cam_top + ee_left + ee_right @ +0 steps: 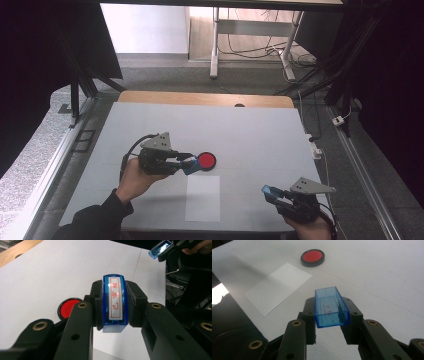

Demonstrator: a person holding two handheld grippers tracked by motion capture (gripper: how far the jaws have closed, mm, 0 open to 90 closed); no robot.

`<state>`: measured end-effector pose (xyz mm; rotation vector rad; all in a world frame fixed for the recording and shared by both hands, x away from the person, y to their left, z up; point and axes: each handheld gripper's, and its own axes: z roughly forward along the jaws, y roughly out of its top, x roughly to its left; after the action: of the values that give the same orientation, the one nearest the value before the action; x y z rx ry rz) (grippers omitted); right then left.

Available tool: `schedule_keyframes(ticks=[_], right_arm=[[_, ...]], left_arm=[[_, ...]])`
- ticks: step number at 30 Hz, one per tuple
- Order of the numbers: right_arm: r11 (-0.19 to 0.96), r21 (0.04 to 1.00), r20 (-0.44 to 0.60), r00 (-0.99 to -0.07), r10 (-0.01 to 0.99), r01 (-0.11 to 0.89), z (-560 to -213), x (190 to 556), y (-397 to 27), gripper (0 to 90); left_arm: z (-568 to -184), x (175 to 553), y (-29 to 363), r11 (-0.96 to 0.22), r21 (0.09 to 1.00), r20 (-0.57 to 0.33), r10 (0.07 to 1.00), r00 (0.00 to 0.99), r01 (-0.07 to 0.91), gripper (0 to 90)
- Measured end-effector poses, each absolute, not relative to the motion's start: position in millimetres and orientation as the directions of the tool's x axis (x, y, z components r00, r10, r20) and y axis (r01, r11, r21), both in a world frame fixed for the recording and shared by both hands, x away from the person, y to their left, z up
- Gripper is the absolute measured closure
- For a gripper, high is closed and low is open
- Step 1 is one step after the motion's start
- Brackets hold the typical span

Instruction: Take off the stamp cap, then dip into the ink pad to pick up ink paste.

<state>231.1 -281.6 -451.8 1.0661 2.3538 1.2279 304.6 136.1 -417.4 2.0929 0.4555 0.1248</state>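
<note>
L gripper (186, 163) & R gripper (272, 192) both clamped, hands apart, low over table.

My table (150, 125) has a pale grey-white top with a strip of bare wood (200, 98) showing along the far edge. Two things lie flat on it. A round red ink pad (207, 160) in a black rim sits near the middle, a little toward my left. A white sheet of paper (202, 198) lies nearer to me, just on my side of the pad, apart from it, its short edge close to the near table edge.
</note>
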Motion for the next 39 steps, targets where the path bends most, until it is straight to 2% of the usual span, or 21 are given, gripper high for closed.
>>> schedule_keyframes(ticks=[18,39], right_arm=[[0.325,0.785,0.147,-0.669,0.729,0.527,-456.3,233.1,-286.4,68.0],[0.312,0.790,0.170,-0.677,0.716,0.528,-454.8,227.6,-290.0,68.0]], left_arm=[[-417.8,320.6,128.1,-0.471,0.826,-0.107,0.408,0.907,0.309,70.1],[-429.1,352.5,113.8,-0.479,0.798,-0.131,0.456,0.880,0.367,70.2]])
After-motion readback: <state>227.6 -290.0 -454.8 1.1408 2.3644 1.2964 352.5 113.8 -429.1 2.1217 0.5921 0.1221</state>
